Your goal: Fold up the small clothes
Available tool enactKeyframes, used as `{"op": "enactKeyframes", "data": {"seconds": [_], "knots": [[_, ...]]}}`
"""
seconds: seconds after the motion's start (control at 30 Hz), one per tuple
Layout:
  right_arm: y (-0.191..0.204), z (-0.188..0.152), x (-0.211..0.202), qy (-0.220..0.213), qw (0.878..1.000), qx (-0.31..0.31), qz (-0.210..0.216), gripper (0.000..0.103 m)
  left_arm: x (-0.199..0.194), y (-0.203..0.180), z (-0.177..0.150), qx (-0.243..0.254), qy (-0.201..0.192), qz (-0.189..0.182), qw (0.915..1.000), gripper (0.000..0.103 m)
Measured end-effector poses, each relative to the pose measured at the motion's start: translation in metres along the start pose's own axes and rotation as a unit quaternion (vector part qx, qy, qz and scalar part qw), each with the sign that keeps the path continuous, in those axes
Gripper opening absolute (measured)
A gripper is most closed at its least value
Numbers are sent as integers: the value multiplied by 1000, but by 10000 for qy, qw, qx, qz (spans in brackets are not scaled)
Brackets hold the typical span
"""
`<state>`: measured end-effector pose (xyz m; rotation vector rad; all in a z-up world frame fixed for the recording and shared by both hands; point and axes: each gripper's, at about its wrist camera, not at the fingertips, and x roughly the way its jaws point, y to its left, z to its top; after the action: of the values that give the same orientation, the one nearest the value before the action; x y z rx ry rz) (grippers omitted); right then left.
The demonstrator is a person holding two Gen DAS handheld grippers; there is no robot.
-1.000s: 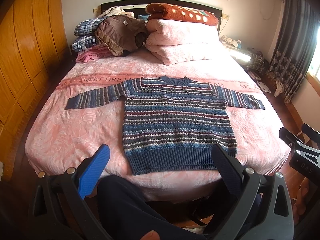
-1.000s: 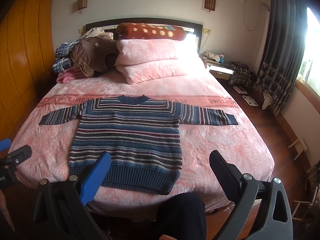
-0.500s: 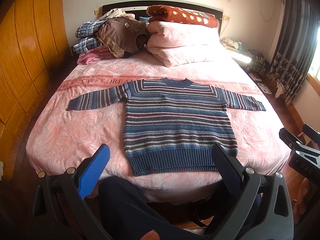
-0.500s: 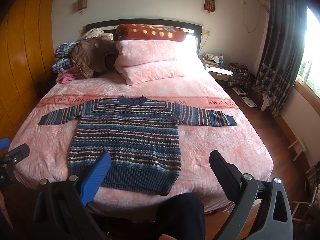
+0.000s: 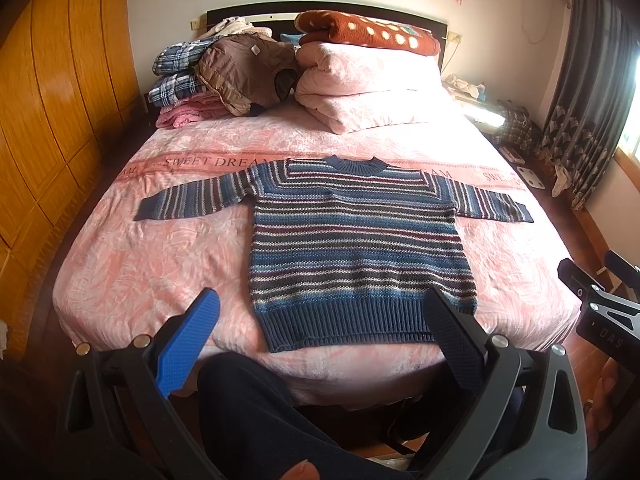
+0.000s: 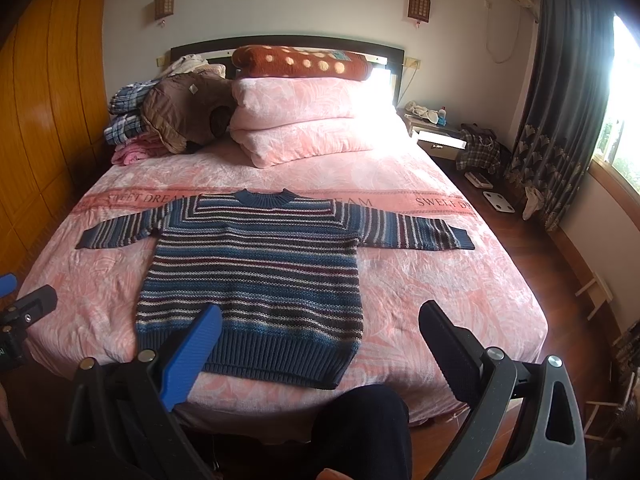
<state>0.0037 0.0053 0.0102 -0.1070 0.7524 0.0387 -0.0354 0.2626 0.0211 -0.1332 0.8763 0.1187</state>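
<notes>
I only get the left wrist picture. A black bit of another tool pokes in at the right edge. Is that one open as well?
Observer: Yes. The right gripper has its jaws wide apart with nothing between them.
Visitor: What is it aimed at?
Observer: The hem of the striped sweater. Its blue finger overlaps the hem in its own view, and its black finger overlaps bare bedspread.
Visitor: My window is just glare. What's outside?
Observer: Green foliage shows through the window, beside the dark curtain.
</notes>
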Motion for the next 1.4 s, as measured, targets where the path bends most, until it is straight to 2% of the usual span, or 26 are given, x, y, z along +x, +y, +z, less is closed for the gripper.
{"op": "enactKeyframes", "data": {"seconds": [0.73, 1.2, 1.3, 1.33, 1.4], "knots": [[0, -4, 4, 6, 10000, 13, 13, 99, 0, 6, 0, -18, -6, 23, 10000, 100], [-1, -15, 22, 76, 10000, 12, -32, 99, 10, 12, -5, -100, 49, -15, 9999, 100], [-5, -12, 36, 83, 9999, -32, 65, 99, 24, 15, -4, -161, -45, -368, 9992, 100], [-9, -13, 45, 39, 9997, -47, 218, 99, 28, 17, -5, -166, -197, -606, 9978, 100], [-18, -12, 63, -24, 9986, -79, 517, 99, 34, 20, -7, -61, -612, -1296, 9897, 100]]}}
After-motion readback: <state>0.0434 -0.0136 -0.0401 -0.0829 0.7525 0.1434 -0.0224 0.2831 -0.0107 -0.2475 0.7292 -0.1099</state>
